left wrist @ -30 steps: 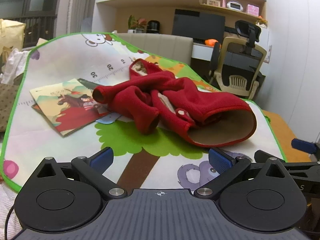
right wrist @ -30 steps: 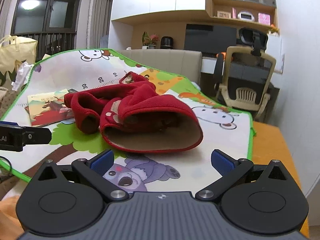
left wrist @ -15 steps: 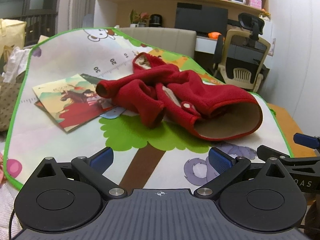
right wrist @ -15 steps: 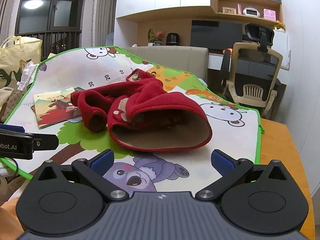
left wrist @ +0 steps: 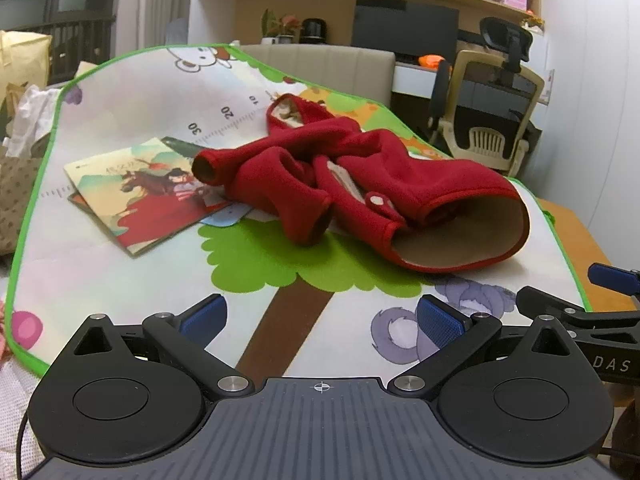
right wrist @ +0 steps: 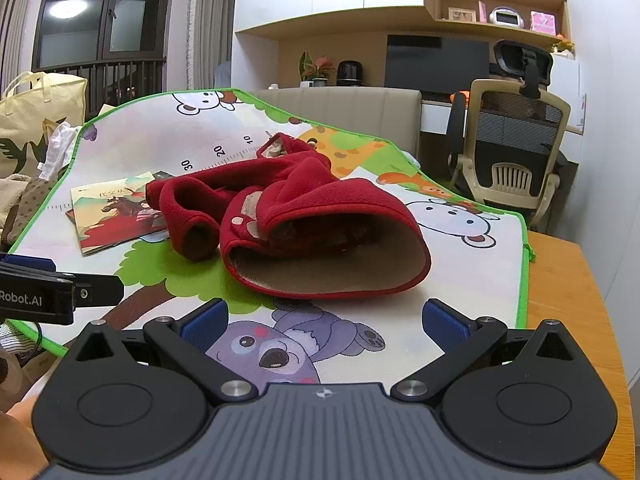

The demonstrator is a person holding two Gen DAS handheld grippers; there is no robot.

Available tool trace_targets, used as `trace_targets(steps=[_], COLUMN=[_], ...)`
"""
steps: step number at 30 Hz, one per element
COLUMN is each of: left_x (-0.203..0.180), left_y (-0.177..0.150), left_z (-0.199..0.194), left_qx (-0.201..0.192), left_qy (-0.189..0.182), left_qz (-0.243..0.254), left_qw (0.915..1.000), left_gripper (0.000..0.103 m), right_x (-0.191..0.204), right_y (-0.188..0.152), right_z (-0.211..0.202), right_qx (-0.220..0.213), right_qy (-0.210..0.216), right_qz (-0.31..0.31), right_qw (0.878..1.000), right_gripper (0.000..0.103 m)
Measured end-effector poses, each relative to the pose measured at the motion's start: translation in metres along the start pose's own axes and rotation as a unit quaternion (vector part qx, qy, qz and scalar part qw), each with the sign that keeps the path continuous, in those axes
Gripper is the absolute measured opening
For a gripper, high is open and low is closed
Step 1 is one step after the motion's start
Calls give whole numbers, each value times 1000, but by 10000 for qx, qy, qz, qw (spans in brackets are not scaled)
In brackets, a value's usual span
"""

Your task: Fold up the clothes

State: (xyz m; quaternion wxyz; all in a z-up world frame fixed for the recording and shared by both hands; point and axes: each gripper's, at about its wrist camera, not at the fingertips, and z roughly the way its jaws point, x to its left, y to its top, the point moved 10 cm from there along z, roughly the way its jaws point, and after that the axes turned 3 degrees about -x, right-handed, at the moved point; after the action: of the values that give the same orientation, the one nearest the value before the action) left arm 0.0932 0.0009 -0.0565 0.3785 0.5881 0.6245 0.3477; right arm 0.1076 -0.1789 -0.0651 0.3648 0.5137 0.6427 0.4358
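Left gripper (left wrist: 320, 316): held spread, nothing grasped | right gripper (right wrist: 326, 320): held spread, nothing grasped | crumpled red fleece garment (left wrist: 360, 184): laid ahead of both grippers on cartoon-printed play mat (right wrist: 460, 288), untouched | illustrated booklet (left wrist: 136, 192): seen ahead-left, partly overlapped by a sleeve.

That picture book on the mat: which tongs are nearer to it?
Left. The left tongs sit open, just short of the picture book; the right tongs sit open farther off, facing the red garment's hem.
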Motion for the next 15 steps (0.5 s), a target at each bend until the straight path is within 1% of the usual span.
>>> trace_targets(steps=[15], left_x=[-3], left_y=[-4], left_z=[2], left_qx=[79], left_qy=[1], left_qz=[11], left_qw=[10000], left_gripper=[103], right_x=[-1], right_y=[-4], right_z=[0], right_qx=[43], right_qy=[22], right_qz=[45], right_qw=[10000], right_gripper=[103])
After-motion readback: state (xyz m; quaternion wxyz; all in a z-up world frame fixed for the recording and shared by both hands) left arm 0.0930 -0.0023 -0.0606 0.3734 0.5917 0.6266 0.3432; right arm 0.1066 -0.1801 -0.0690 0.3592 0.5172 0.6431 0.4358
